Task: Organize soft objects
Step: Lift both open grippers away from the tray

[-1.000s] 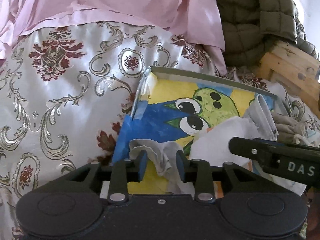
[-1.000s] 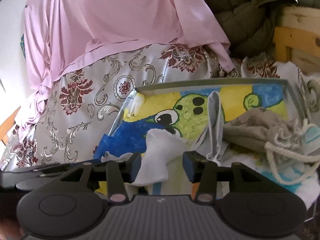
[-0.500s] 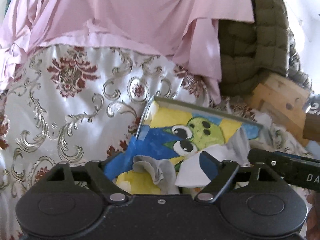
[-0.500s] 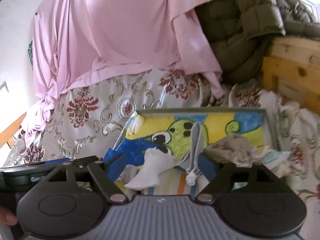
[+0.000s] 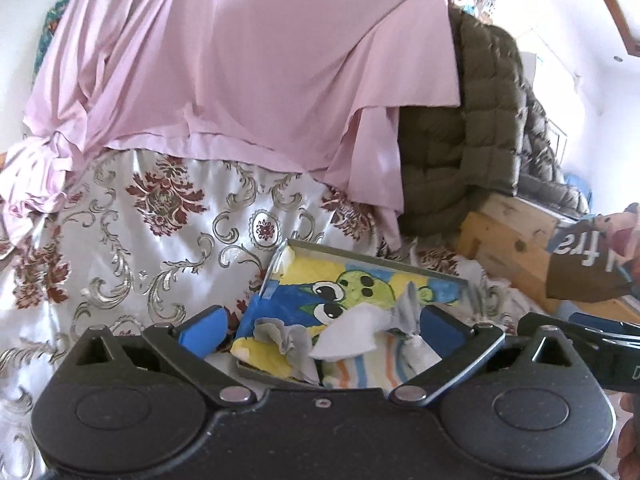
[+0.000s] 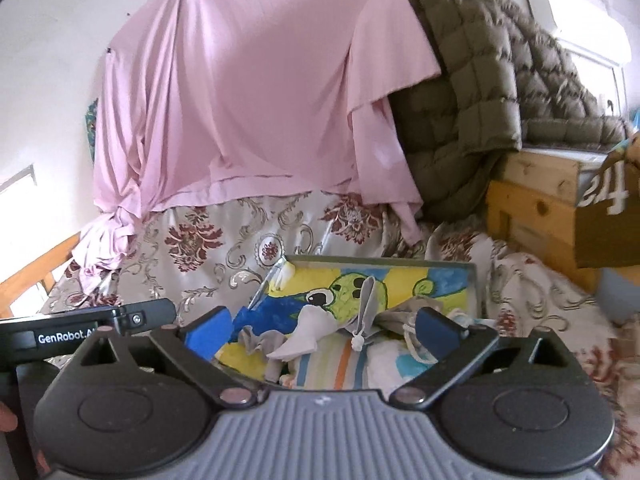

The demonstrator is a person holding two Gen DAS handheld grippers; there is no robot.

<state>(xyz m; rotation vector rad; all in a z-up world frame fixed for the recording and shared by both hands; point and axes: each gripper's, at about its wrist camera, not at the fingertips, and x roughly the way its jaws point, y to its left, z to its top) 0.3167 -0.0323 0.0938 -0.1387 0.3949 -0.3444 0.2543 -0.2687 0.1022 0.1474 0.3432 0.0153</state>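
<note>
A shallow tray (image 5: 372, 258) (image 6: 380, 260) with a painted green frog inside lies on the floral bedspread. In it lie a crumpled grey cloth (image 5: 288, 340) (image 6: 260, 340), a white cloth (image 5: 352, 340) (image 6: 308, 332), a grey strip with a cord (image 5: 408, 308) (image 6: 366, 300) and a beige drawstring bag (image 6: 404, 312). My left gripper (image 5: 322, 328) hangs back above the tray's near edge, its jaws opening wide with nothing held. Beside it my right gripper (image 6: 324, 330) is likewise opening and holds nothing; its blue pads stand clear of the cloths.
A pink sheet (image 5: 240, 60) hangs behind the bedspread (image 5: 120, 240). An olive quilted jacket (image 6: 480, 80) drapes over a wooden crate (image 6: 532, 208) at the right. A brown lettered cardboard box (image 6: 608, 220) is at the far right edge.
Both grippers pulled back and upward from the tray while their jaws spread from narrow to wide. The grey and white cloths were let go and stay in the tray.
</note>
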